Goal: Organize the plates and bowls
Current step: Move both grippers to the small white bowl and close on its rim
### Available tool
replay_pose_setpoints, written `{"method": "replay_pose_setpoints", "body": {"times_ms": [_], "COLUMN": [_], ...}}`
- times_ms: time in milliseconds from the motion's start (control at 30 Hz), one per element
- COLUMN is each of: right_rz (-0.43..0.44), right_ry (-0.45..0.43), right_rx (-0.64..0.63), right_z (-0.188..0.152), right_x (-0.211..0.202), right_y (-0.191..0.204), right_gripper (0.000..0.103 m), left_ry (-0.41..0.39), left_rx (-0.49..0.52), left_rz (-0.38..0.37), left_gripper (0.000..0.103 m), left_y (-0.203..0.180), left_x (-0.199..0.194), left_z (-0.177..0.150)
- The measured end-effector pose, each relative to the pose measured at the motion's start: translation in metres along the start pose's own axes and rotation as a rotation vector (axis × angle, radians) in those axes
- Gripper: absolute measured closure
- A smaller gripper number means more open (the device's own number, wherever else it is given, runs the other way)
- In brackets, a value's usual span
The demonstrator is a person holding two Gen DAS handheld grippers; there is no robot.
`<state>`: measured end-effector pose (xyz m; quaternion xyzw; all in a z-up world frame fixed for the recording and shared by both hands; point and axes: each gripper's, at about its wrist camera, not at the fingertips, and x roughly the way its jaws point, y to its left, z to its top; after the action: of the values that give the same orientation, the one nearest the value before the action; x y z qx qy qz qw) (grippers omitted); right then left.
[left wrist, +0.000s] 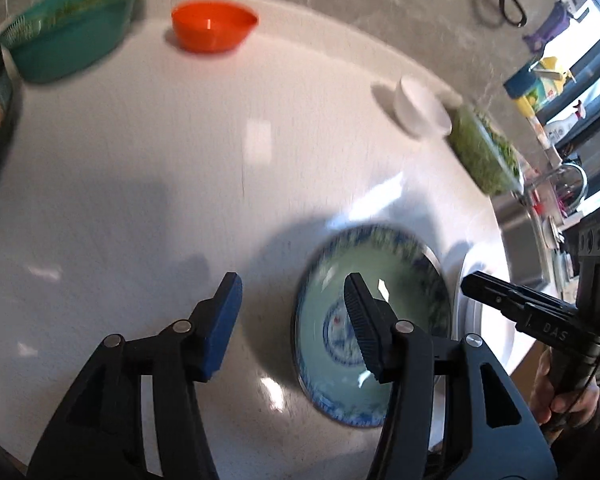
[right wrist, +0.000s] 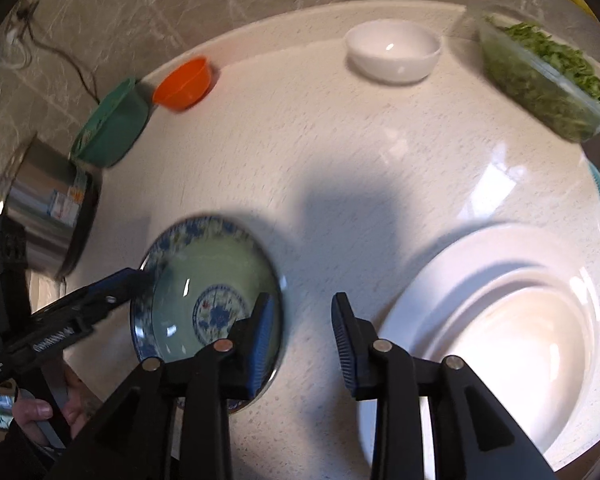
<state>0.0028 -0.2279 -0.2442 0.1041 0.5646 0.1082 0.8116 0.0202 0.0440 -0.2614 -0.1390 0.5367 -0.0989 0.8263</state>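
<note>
The blue-patterned bowl (right wrist: 206, 308) sits flat on the white worktop (right wrist: 340, 160), between the two claws, with a stack of white plates (right wrist: 500, 340) well apart to its right near the worktop's edge. It looks like glazed ceramic: stiff, smooth, likely slippery and breakable, so the raised rim is the sensible place to pinch, one pad inside and one outside, with a level lift. The left claw (left wrist: 292, 320) hangs over the bowl's left side with its jaws apart and nothing between them; the right claw (right wrist: 302, 338) is also apart, straddling bare worktop just beside the bowl's right rim, gripping nothing. Farther back stand a small white bowl (right wrist: 394, 52), an orange bowl (right wrist: 182, 84), a green strainer basket (right wrist: 110, 126) and a clear tub of chopped greens (right wrist: 540, 76).
</note>
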Motion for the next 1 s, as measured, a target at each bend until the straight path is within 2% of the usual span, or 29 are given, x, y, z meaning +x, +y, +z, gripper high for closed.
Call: {"method": "replay_pose_setpoints", "body": {"times_ms": [200,467,767,1000], "right_rz": [-0.027,-0.061,-0.050,-0.046], "right_ry": [-0.057,-0.070,-0.076,-0.068], "right_rx": [0.069,0.096,0.159,0.196], "right_z": [0.040,0.107,0.169,0.202], "right_x": [-0.016,-0.013,0.007,0.031], "right_y": [-0.028,-0.057,-0.089,-0.110], "right_gripper": [0.070,0.070,0.070,0.070], "left_ry": [0.003,0.072,0.102,0.128], "left_rx": [0.070,0.089,0.122,0.112], "left_rz": [0.022,-0.017,-0.034,-0.060], "left_gripper": [0.052,0.052,0.052,0.052], "left_y": [-0.025,-0.076,-0.128,-0.147], "left_x": [0.011,0.067,0.135,0.182], "left_z": [0.061,0.147,0.217,0.258]}}
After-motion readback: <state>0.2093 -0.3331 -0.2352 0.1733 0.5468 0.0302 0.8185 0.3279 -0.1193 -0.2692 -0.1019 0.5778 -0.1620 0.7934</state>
